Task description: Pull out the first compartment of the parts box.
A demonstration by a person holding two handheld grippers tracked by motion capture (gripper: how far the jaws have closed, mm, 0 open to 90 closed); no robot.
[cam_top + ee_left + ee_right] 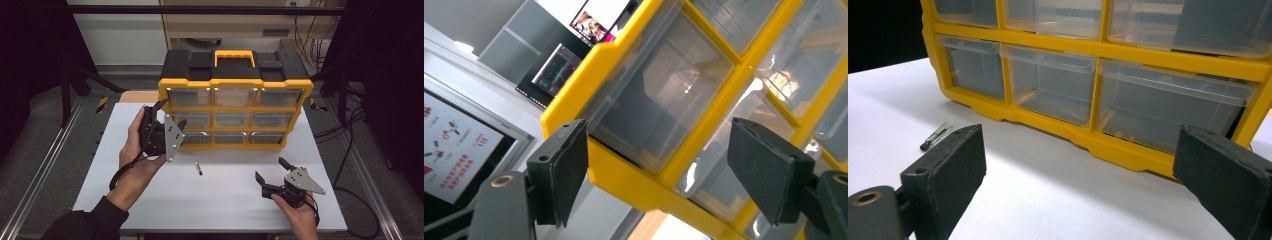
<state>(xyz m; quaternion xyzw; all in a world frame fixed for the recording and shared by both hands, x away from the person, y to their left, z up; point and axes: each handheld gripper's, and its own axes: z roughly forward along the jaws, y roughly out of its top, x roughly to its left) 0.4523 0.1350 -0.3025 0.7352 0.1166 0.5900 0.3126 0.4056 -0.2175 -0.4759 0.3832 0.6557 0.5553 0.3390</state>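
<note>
Looking from the high view, the left gripper is raised at the cabinet's left drawers, jaws apart and empty; the right gripper rests low, wide, near a small pen-like item, perhaps a bit. In the left gripper view, the jaws frame a clear drawer without touching. In the right gripper view, the wide jaws face the bottom drawers.

— What surrounds the white tabletop?
— Grey floor, metal rails along both sides, loose cables at right.
— Behind?
— A pale cabinet, monitors.
</note>
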